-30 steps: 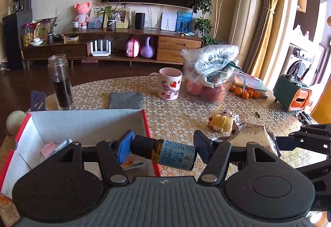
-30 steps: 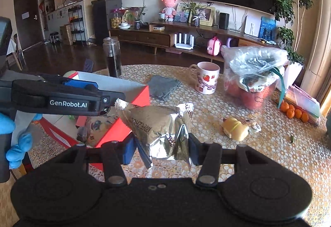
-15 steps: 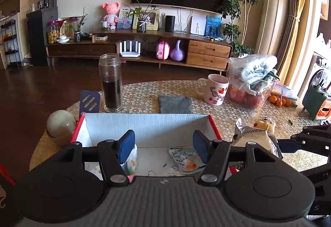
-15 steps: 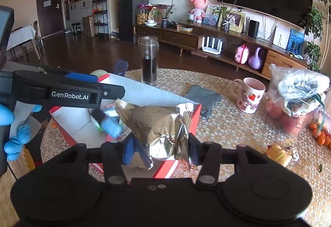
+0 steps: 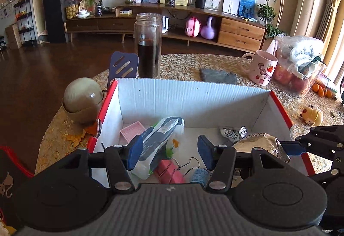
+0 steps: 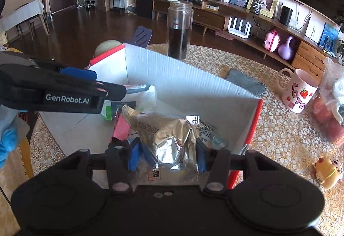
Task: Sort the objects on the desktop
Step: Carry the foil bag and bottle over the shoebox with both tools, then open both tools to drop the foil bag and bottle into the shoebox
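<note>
A red cardboard box with a white inside (image 5: 193, 98) stands on the table; it also shows in the right wrist view (image 6: 189, 85). Inside lie a white and grey pouch (image 5: 159, 139), a pink clip (image 5: 169, 171), a small blue-labelled bottle (image 5: 198, 175) and a pink card (image 5: 132, 130). My left gripper (image 5: 169, 152) is open and empty above the box. My right gripper (image 6: 167, 155) is shut on a crumpled gold and silver foil snack bag (image 6: 169, 135), held over the box's right part; the bag also shows in the left wrist view (image 5: 258, 145).
A glass jar of dark liquid (image 5: 148, 44) stands behind the box. A pink mug (image 5: 263, 67), a grey cloth (image 5: 217, 74), a bag of fruit (image 5: 298, 64) and a yellow toy (image 5: 311, 114) lie to the right. A round ball in a bowl (image 5: 82, 97) is left.
My left gripper carried the small bottle over the box, opened and dropped it inside. My right gripper moved left with the foil bag to above the box.
</note>
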`<move>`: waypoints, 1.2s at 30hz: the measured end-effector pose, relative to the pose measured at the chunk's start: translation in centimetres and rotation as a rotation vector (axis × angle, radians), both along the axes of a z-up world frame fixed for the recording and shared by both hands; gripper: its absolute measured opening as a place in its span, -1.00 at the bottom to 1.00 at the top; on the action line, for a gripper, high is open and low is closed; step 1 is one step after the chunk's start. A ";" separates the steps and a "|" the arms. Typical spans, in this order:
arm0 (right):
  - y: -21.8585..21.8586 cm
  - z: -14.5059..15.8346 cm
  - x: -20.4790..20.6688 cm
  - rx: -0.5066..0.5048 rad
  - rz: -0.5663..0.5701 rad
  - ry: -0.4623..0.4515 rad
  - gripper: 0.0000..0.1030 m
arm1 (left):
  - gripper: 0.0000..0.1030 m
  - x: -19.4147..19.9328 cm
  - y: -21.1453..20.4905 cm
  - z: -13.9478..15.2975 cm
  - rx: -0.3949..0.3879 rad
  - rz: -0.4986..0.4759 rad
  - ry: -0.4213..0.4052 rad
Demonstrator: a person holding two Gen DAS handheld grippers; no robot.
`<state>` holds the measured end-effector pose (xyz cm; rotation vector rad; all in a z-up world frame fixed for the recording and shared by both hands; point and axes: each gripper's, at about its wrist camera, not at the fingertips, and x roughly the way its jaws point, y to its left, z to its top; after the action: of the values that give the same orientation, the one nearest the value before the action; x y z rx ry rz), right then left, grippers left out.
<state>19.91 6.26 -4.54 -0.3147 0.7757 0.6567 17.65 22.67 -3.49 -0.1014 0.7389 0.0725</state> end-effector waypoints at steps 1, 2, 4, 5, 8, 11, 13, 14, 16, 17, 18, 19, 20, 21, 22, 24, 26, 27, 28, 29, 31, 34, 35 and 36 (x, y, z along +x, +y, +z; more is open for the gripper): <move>0.1 -0.3 0.1 -0.005 -0.002 0.002 -0.02 | 0.08 0.0 0.0 -0.2 -0.001 0.000 0.005; 0.3 -0.6 0.1 -0.009 -0.002 0.004 -0.02 | 0.08 0.1 0.1 -0.4 0.000 0.000 0.009; 0.6 -1.2 0.2 -0.016 -0.002 0.001 -0.01 | 0.08 0.3 0.0 -0.8 0.000 -0.005 0.015; 0.7 -1.5 0.3 -0.018 -0.002 -0.001 -0.01 | 0.08 0.3 -0.1 -0.9 -0.001 -0.008 0.018; 0.7 -1.7 0.5 -0.015 0.000 0.000 0.01 | 0.08 0.6 -0.5 -1.2 0.000 -0.022 0.026; 0.7 -1.7 0.7 -0.013 0.000 0.001 0.05 | 0.08 0.8 -0.9 -1.4 0.000 -0.031 0.032; 0.7 -1.7 0.7 -0.013 0.001 0.000 0.10 | 0.08 0.9 -1.1 -1.5 0.004 -0.034 0.036; 0.7 -1.6 0.8 -0.008 0.001 -0.001 0.12 | 0.08 0.8 -1.2 -1.5 0.005 -0.035 0.037; 0.5 -1.4 0.7 0.006 0.005 0.004 0.14 | 0.08 0.8 -1.2 -1.5 0.006 -0.034 0.038; 0.3 -1.2 0.5 0.011 0.008 0.001 0.21 | 0.08 0.8 -1.3 -1.5 0.007 -0.035 0.040; 0.2 -1.0 0.3 0.016 0.012 -0.004 0.28 | 0.08 0.9 -1.4 -1.4 0.007 -0.038 0.042; 0.0 -0.8 0.1 0.024 0.020 -0.009 0.28 | 0.08 0.8 -1.4 -1.4 0.007 -0.040 0.043; -0.2 -0.5 -0.3 0.035 0.031 -0.013 0.28 | 0.08 0.7 -1.5 -1.3 0.009 -0.043 0.043; -0.4 -0.2 -0.7 0.041 0.039 -0.020 0.29 | 0.08 0.7 -1.6 -1.2 0.012 -0.045 0.043; -0.5 0.1 -1.0 0.044 0.045 -0.027 0.31 | 0.08 0.5 -1.8 -1.0 0.018 -0.043 0.042; -1.0 0.6 -1.6 0.057 0.057 -0.038 0.41 | 0.08 0.3 -2.0 -0.7 0.025 -0.041 0.039; -1.5 1.1 -2.1 0.070 0.057 -0.041 0.42 | 0.09 0.0 -2.2 -0.3 0.027 -0.037 0.034; -1.9 1.3 -2.3 0.077 0.057 -0.040 0.43 | 0.09 -0.1 -2.3 -0.1 0.027 -0.035 0.032; -2.2 1.5 -2.5 0.084 0.057 -0.039 0.44 | 0.09 -0.3 -2.5 0.1 0.026 -0.036 0.029; -2.5 1.7 -2.8 0.090 0.056 -0.039 0.45 | 0.09 -0.5 -2.6 0.4 0.027 -0.037 0.026; -3.4 2.2 -3.2 0.100 0.052 -0.043 0.47 | 0.13 -0.9 -2.9 0.8 0.034 -0.039 0.018; -4.5 2.8 -4.0 0.113 0.051 -0.047 0.50 | 0.30 -1.5 -3.6 1.4 0.038 -0.046 0.003; -4.9 3.0 -4.3 0.117 0.051 -0.050 0.51 | 0.35 -1.7 -3.8 1.6 0.039 -0.049 -0.002; -5.3 3.2 -4.5 0.120 0.050 -0.054 0.53 | 0.37 -1.9 -4.1 1.9 0.041 -0.052 -0.005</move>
<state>15.37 0.98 -1.35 -0.2415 0.6760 0.7361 15.75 18.55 -1.63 -0.0431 0.7344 0.0379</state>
